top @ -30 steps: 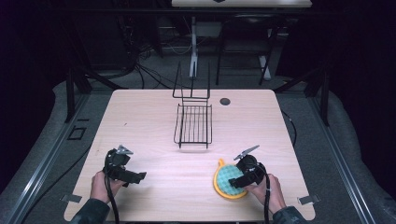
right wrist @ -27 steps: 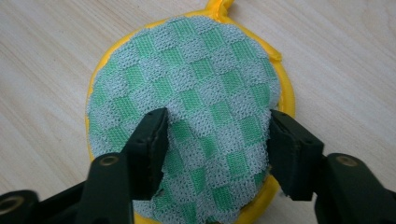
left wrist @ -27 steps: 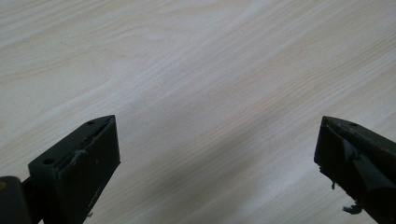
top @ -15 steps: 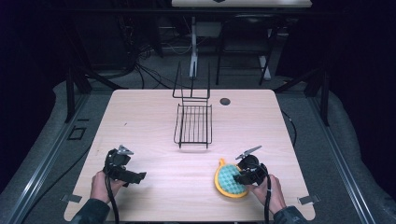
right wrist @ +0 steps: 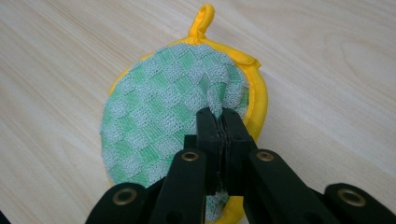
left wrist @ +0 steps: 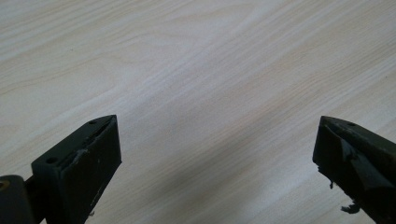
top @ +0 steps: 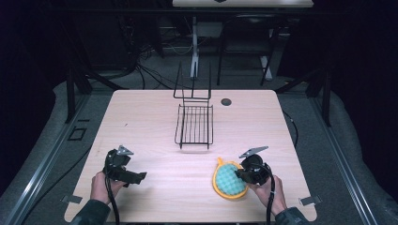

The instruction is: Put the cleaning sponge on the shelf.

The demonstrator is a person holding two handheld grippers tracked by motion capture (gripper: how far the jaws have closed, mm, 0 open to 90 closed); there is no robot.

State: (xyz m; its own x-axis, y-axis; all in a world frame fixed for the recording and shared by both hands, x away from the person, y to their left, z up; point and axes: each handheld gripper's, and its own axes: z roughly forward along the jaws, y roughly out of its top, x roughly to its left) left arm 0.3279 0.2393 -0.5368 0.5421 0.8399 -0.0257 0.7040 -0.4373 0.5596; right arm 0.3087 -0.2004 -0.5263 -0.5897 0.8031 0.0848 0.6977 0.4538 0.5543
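Observation:
A round pot holder with a green checked face and yellow rim lies on the wooden table near the front right. In the right gripper view the pot holder has a yellow loop at its far end, and my right gripper is shut on a pinch of its green fabric. From above, the right gripper sits at the pot holder's right edge. My left gripper stands open at the front left; its jaws are wide apart over bare wood.
A black wire rack with an upright back stands in the middle of the table. A small dark round disc is set in the tabletop at the far right. Bare wood lies between the two grippers.
The right gripper has shifted slightly toward the front over the pot holder. The left gripper has stayed still.

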